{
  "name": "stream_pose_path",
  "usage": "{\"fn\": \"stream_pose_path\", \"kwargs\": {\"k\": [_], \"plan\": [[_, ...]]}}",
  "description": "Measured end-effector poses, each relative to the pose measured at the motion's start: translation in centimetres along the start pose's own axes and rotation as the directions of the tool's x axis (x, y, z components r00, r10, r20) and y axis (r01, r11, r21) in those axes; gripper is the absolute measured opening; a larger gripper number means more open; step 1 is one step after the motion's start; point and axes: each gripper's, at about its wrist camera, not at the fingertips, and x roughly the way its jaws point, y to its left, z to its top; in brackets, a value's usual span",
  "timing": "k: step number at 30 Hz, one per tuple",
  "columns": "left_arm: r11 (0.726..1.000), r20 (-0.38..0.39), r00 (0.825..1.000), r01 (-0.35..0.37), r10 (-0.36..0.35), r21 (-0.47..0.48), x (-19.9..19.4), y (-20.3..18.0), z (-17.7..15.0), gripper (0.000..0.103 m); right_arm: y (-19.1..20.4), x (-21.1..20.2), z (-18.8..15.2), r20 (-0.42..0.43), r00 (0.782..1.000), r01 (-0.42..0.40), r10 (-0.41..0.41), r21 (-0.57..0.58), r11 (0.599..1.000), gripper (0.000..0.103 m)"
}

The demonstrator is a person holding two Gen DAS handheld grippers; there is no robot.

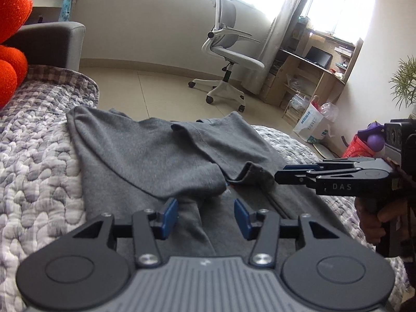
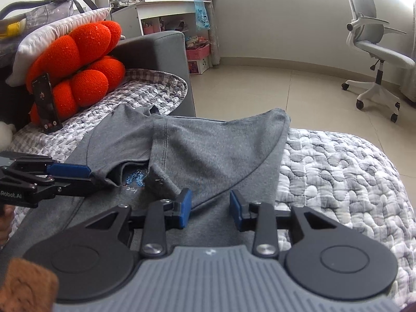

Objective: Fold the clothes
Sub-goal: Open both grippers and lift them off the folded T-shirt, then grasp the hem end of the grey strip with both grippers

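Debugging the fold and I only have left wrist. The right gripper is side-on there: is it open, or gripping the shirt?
Observer: Open. The right gripper has its pads apart over the grey shirt, nothing pinched.
Operator: Anything by the cushion I'm missing?
Observer: A phone stands propped against the orange cushion.
Operator: Any print on the shirt?
Observer: Yes, a blue glitter print near its middle, partly covered by folded cloth.

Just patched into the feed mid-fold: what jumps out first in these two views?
A grey garment lies on the quilted cover with both side flaps folded to the middle. The left claw and right claw hang open over its near end. Bright orange cushions are stacked at the far left.
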Motion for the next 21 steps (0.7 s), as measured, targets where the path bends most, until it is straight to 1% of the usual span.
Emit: {"fn": "stream_pose_path", "kwargs": {"k": [3,6,8,12,16,18,21], "plan": [[1.0,-0.028,0.999,0.018,-0.019,-0.013,-1.1,-0.5,-1.5,0.049,0.4,-1.4,-0.8,-0.002,1.0,0.001,-0.001,0.019,1.0,0.037],[0.999,-0.058,0.998,0.024,-0.026,-0.036,-2.5,-1.1,-3.4,0.049,1.2,-2.9,-2.2,-0.036,0.999,0.006,-0.005,0.031,0.999,0.037],[0.998,-0.073,0.996,0.045,-0.048,-0.049,-3.7,-1.8,-4.4,0.049,1.9,-4.1,-3.3,-0.057,0.998,0.004,-0.002,0.037,0.999,0.037],[0.995,-0.127,0.988,0.08,-0.086,-0.052,-5.9,-3.7,-6.4,0.049,3.2,-6.5,-5.5,-0.102,0.995,0.004,0.002,0.058,0.998,0.037],[0.991,-0.205,0.97,0.121,-0.129,-0.049,-7.5,-5.7,-8.1,0.049,4.3,-9.0,-7.7,-0.127,0.992,-0.003,0.01,0.061,0.998,0.037],[0.991,-0.241,0.961,0.131,-0.134,-0.03,-8.2,-6.7,-8.9,0.049,4.8,-10.2,-8.6,-0.134,0.991,-0.01,0.019,0.065,0.998,0.037],[0.989,-0.314,0.938,0.149,-0.148,-0.023,-8.7,-8.2,-9.9,0.049,5.2,-11.7,-9.8,-0.146,0.989,-0.021,0.031,0.074,0.997,0.037]]}}
